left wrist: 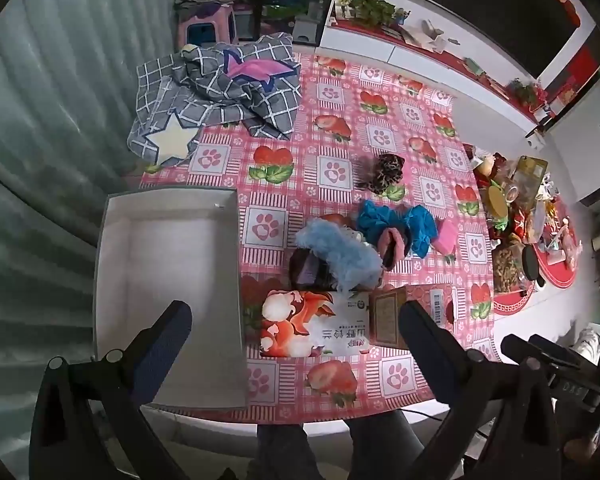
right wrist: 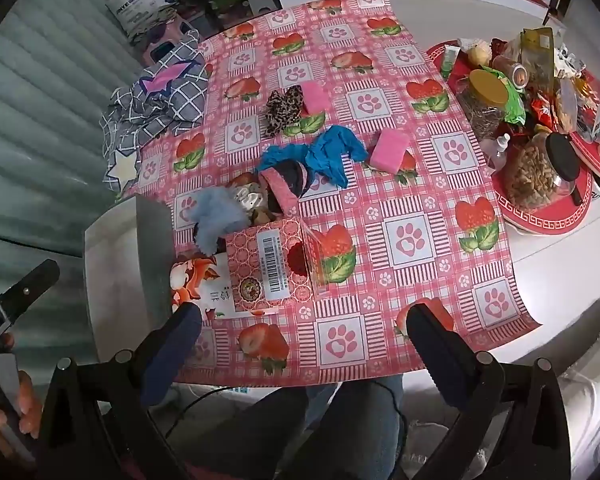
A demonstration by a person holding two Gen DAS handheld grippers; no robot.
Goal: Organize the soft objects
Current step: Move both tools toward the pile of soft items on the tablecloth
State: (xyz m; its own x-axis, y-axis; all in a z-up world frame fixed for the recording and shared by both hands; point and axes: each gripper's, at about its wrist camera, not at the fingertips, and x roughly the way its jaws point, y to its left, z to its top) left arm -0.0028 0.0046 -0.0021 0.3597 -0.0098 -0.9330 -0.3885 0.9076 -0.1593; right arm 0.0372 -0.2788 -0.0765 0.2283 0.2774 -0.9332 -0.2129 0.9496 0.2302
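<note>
Both grippers, left (left wrist: 296, 326) and right (right wrist: 304, 330), are held released and empty above the table; the fluffy scrunchie (left wrist: 342, 254) (tangled with neighbours) may be snagged, dragging others along toward the box (left wrist: 168, 280).

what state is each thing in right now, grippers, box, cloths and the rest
left gripper: open, nothing between its fingers
right gripper: open, holding nothing
white box: lidless, nothing inside
grey checked cloth: crumpled, unfolded
blue cloth: spread loose on the tablecloth
leopard scrunchie: lying apart from the pile
pink sponge: flat on the tablecloth
yellow-lidded jar: shut
</note>
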